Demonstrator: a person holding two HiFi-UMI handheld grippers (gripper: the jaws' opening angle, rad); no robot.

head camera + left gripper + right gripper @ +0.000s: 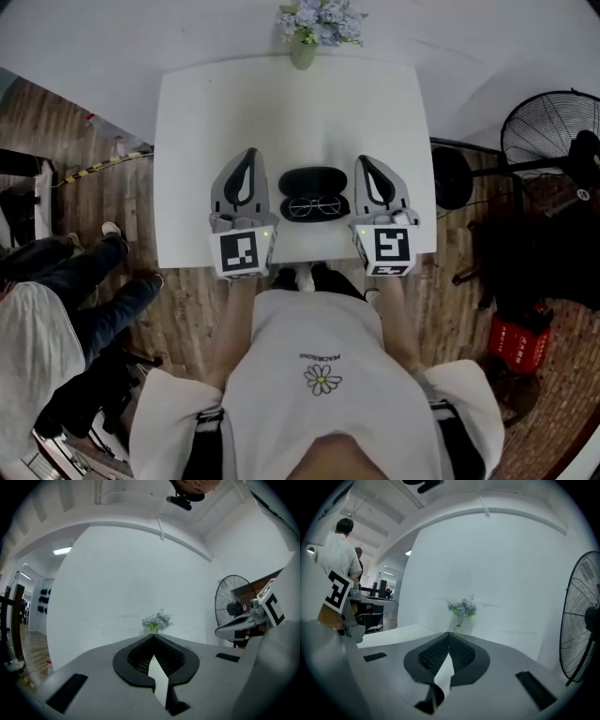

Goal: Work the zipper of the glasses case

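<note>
A black glasses case lies open in the middle of the white table, with a pair of round glasses in its near half. My left gripper rests on the table just left of the case, jaws shut on nothing. My right gripper rests just right of the case, also shut and empty. In the left gripper view the jaws meet at their tips; in the right gripper view the jaws do the same. Neither gripper view shows the case.
A vase of pale flowers stands at the table's far edge. A floor fan and a red canister are to the right of the table. A seated person's legs are to the left.
</note>
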